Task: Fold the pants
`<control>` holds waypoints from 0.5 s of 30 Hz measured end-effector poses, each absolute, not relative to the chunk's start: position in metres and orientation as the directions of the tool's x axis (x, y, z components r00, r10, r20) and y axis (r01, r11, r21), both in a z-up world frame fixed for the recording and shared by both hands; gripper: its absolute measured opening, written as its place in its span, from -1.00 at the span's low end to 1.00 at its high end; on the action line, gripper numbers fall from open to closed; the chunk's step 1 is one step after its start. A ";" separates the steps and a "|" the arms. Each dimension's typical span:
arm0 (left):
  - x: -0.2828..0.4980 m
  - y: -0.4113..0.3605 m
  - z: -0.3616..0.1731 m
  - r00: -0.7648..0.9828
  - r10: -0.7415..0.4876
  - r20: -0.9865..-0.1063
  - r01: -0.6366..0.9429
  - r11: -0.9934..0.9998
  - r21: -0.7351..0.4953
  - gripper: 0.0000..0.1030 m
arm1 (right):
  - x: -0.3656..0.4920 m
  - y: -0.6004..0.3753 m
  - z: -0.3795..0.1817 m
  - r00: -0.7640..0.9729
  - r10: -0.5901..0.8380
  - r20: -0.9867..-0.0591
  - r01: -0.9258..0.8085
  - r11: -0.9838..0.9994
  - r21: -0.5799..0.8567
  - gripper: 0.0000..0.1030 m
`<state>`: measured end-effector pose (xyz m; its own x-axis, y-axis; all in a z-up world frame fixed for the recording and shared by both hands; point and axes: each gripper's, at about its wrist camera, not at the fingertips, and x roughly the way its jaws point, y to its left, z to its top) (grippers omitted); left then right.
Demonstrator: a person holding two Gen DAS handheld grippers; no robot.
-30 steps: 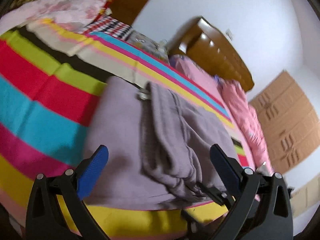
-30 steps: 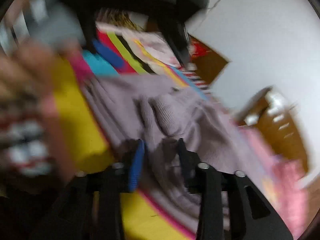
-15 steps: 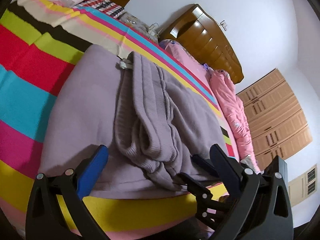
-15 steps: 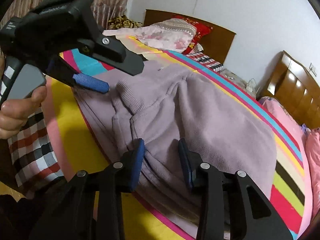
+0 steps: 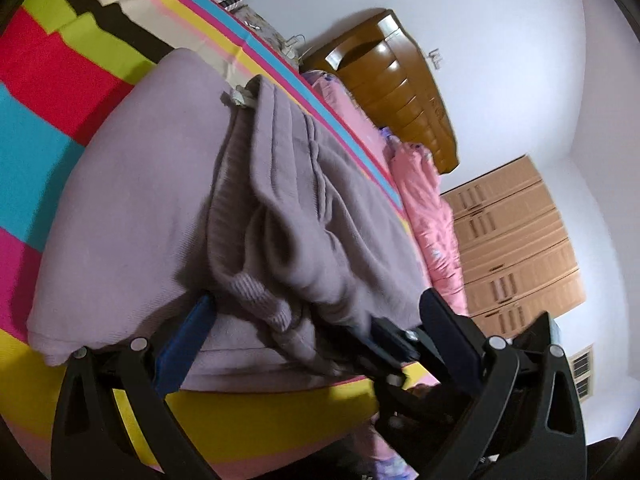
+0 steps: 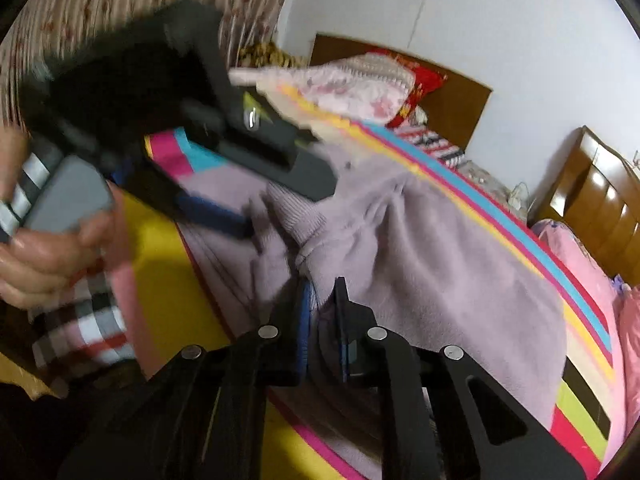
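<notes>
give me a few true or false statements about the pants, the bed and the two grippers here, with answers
1. The pants are lilac. True.
2. The pants lie on a plain white sheet. False: they lie on a bedspread with bright coloured stripes.
3. The right gripper has pants fabric between its fingers. True: its jaws are closing on a fold of the pants.
4. The left gripper is shut tight. False: its fingers stand wide apart, either side of a ribbed cuff.
5. The pants hang over the wooden headboard. False: they lie on the bed, apart from it.
</notes>
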<state>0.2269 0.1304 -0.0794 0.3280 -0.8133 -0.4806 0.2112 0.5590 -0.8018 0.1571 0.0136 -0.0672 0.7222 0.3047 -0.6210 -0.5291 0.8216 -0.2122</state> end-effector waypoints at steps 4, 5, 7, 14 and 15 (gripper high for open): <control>0.229 0.137 -0.082 0.328 -0.831 -0.449 0.195 0.524 -0.829 0.96 | 0.148 0.024 -0.054 0.739 0.304 -0.601 -0.545 0.795 -0.268 -0.76; 0.230 0.136 -0.082 0.329 -0.830 -0.451 0.195 0.527 -0.827 0.96 | 0.152 0.029 -0.065 0.718 0.293 -0.632 -0.559 0.783 -0.272 -0.75; 0.230 0.134 -0.081 0.328 -0.821 -0.467 0.196 0.543 -0.817 0.96 | 0.158 0.033 -0.088 0.680 0.272 -0.681 -0.577 0.771 -0.269 -0.67; 0.233 0.140 -0.082 0.302 -0.856 -0.419 0.164 0.480 -0.862 0.96 | 0.155 0.029 -0.083 0.644 0.324 -0.693 -0.605 0.771 -0.202 -0.06; 0.235 0.140 -0.081 0.293 -0.868 -0.401 0.153 0.457 -0.876 0.96 | 0.153 0.030 -0.084 0.637 0.332 -0.696 -0.616 0.762 -0.201 -0.04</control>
